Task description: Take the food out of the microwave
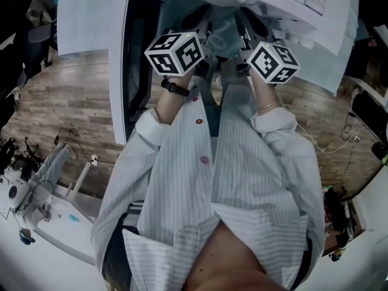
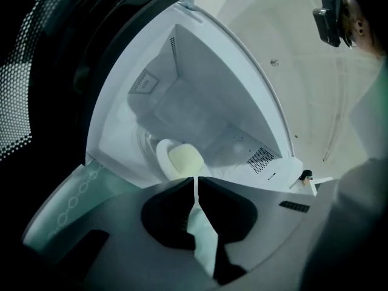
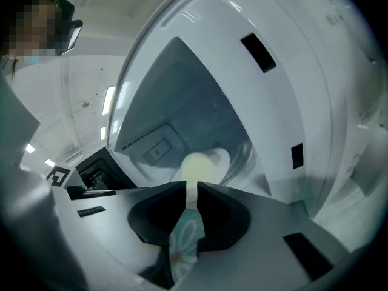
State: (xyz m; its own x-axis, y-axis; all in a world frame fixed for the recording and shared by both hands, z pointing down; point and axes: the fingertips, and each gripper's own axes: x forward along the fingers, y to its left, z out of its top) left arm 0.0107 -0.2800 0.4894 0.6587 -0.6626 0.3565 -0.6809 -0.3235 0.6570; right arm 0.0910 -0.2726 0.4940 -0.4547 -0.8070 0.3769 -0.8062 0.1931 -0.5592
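The white microwave (image 2: 200, 71) stands open in front of me, its door (image 1: 134, 59) swung out to the left. Inside, on the glass turntable, sits a white dish with pale yellow food (image 2: 183, 159), also seen straight ahead in the right gripper view as food (image 3: 197, 165). My left gripper (image 2: 195, 183) is shut with nothing in it, just outside the cavity's front edge. My right gripper (image 3: 191, 188) has its jaws a narrow gap apart, nothing between them, the food beyond the tips. In the head view both marker cubes (image 1: 174, 53) (image 1: 274, 61) are level before the opening.
A teal patterned cloth (image 2: 63, 208) lies under the microwave's front. The microwave's right front panel (image 3: 285, 102) rises close beside my right gripper. A person with a dark device (image 2: 330, 17) stands behind, at upper right of the left gripper view. Wooden floor (image 1: 66, 108) and white benches (image 1: 36, 205) lie below.
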